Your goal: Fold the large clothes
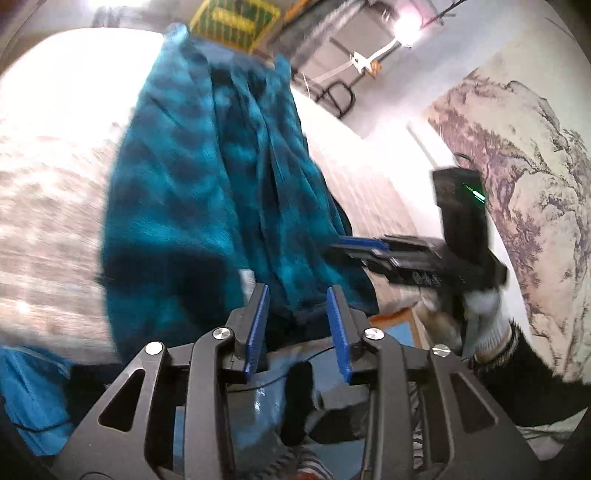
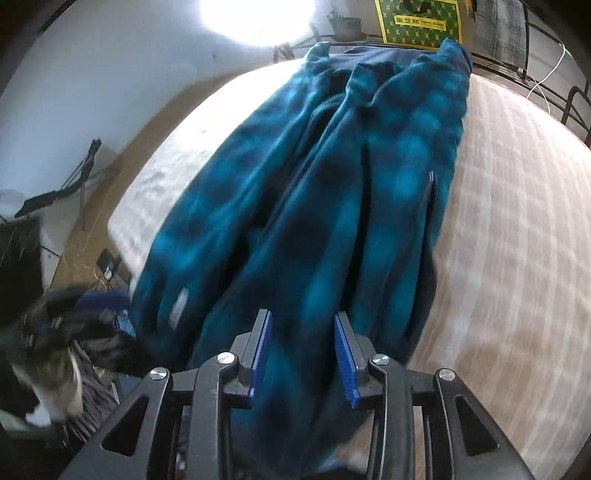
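A large teal and dark-blue checked fleece garment (image 1: 207,177) (image 2: 332,192) lies lengthwise on a pale striped mattress (image 1: 48,206) (image 2: 517,229), its near end hanging over the edge. My left gripper (image 1: 298,291) hovers at that near hem, jaws apart, pads not pressing the cloth. My right gripper (image 2: 303,317) stands open just over the same end of the garment, with fleece showing below the gap. In the left wrist view the right gripper (image 1: 354,251) appears at the garment's right edge, held by a gloved hand (image 1: 480,317).
A yellow-green patterned box (image 2: 419,22) and a potted plant (image 2: 345,24) stand beyond the bed's far end. A landscape wall hanging (image 1: 517,147) is on the right. A blurred gloved hand (image 2: 48,369), cables and a wooden floor (image 2: 122,173) lie to the bed's left.
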A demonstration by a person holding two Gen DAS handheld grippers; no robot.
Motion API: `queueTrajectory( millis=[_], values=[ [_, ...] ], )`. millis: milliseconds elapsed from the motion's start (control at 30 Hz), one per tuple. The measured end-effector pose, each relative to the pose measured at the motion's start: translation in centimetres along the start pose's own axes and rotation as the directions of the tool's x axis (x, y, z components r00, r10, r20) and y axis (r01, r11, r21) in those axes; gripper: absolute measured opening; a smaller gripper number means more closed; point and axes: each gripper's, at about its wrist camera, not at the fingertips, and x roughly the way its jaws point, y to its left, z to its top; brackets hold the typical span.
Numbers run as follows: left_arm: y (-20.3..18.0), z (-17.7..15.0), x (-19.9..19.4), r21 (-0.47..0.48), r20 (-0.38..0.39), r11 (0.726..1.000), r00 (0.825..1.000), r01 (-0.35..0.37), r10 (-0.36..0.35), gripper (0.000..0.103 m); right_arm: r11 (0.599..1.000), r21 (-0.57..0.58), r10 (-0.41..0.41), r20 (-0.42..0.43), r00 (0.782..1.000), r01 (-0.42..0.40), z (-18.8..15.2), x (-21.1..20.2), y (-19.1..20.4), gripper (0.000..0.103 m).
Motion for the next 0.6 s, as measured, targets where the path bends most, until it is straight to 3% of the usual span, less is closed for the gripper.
queueTrajectory(
  millis=[100, 133, 167, 200, 367, 467, 600],
  values=[
    [-0.7, 0.3, 2.7, 0.039, -0.035, 0.998, 0.999, -0.039, 0.040, 0.042, 0.997, 0.073, 0.021, 0.053, 0.998, -0.025, -2.5, -1.7, -0.9, 0.036],
    [-0.9, 0.3, 3.2, 0.037, -0.044, 0.999, 0.998, -0.039, 0.040, 0.042, 0.992, 0.120, 0.032, 0.076, 0.997, -0.041, -3.2, -2.2, -1.6, 0.042],
    [-0.9, 0.4, 4.2, 0.023, -0.065, 0.999, 0.998, -0.024, 0.025, 0.042, 0.975, 0.209, 0.047, 0.117, 0.992, -0.071, -4.8, -3.2, -3.2, 0.053],
    [-1.0, 0.4, 4.8, 0.020, -0.081, 1.000, 0.997, -0.015, 0.017, 0.042, 0.975, 0.209, 0.047, 0.117, 0.992, -0.071, -4.8, -3.2, -3.2, 0.057],
    [-1.4, 0.5, 6.5, 0.055, -0.110, 0.998, 0.993, -0.042, 0.048, 0.042, 0.897, 0.396, 0.147, 0.158, 0.976, -0.199, -8.3, -3.2, -7.3, 0.057],
    [-0.4, 0.4, 6.7, 0.016, -0.120, 1.000, 0.993, -0.019, 0.021, 0.008, 0.889, 0.404, 0.173, 0.142, 0.975, -0.216, -8.0, -2.2, -7.6, 0.053],
    [0.0, -0.3, 3.7, -0.028, -0.063, 0.999, 0.997, 0.040, -0.042, 0.006, 0.880, 0.405, 0.218, 0.117, 0.969, -0.247, -7.6, -0.8, -7.2, 0.053]
  ],
)
